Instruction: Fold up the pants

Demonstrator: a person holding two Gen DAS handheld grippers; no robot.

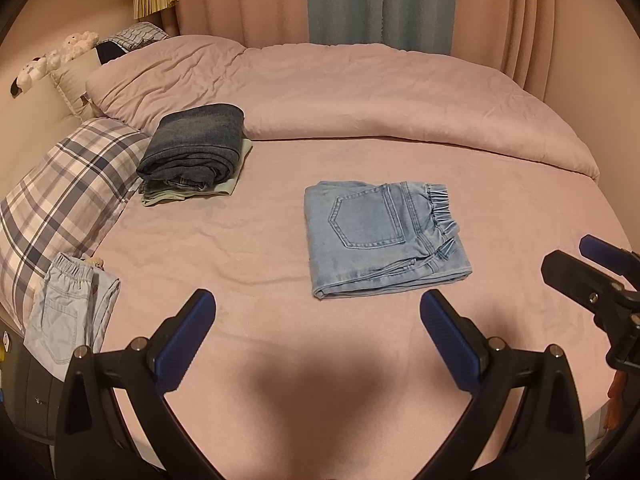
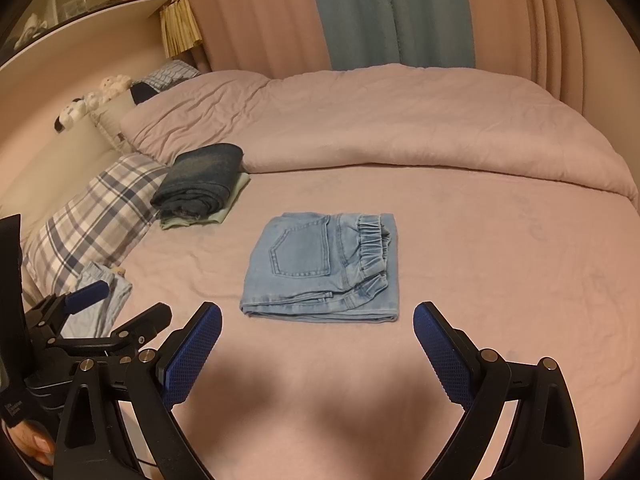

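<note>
Light blue jeans [image 1: 380, 236] lie folded into a neat square on the pink bed, back pocket up, elastic waistband to the right; they also show in the right wrist view [image 2: 324, 268]. My left gripper [image 1: 318, 300] is open and empty, hovering just in front of the jeans and a little to their left. My right gripper [image 2: 318, 312] is open and empty, just in front of the jeans. The right gripper shows at the right edge of the left wrist view [image 1: 592, 276]. The left gripper shows at the left of the right wrist view [image 2: 104, 312].
A stack of folded dark jeans [image 1: 196, 144] on a pale green garment sits at the back left. A plaid pillow [image 1: 60, 200] lies along the left edge. Pale blue pants [image 1: 68, 308] hang at the front left corner. A rolled pink duvet [image 1: 360, 92] spans the back.
</note>
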